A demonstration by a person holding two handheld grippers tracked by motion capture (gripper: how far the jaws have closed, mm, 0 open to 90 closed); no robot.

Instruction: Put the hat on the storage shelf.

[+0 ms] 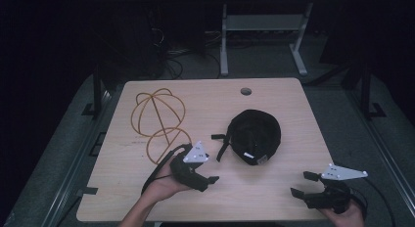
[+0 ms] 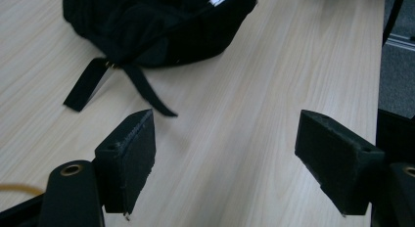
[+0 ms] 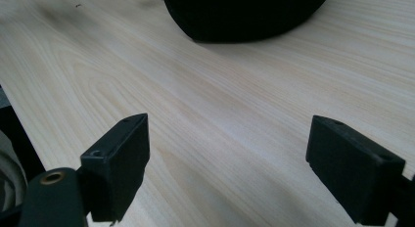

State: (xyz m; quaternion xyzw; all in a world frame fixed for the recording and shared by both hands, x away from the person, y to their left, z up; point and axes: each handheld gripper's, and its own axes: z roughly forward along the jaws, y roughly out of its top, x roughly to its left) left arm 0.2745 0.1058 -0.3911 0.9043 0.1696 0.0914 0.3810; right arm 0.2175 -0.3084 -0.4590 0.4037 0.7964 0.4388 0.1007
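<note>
A black cap (image 1: 254,136) lies upside down near the middle of the wooden table (image 1: 210,97), its strap (image 1: 222,145) trailing to the left. My left gripper (image 1: 208,166) hovers just left of the cap and stands open, with nothing between its jaws. In the left gripper view the cap (image 2: 156,21) and its strap (image 2: 88,82) lie beyond the open left gripper (image 2: 225,158). My right gripper (image 1: 301,184) sits at the front right of the table, open and empty. The right gripper view shows the cap's edge (image 3: 244,11) beyond the open right gripper (image 3: 227,163).
A yellow wire dome frame (image 1: 159,119) lies on the table's left part, just behind my left hand. A round cable hole (image 1: 246,91) sits near the far edge. Dark floor, cables and a white desk frame (image 1: 264,36) lie beyond the table.
</note>
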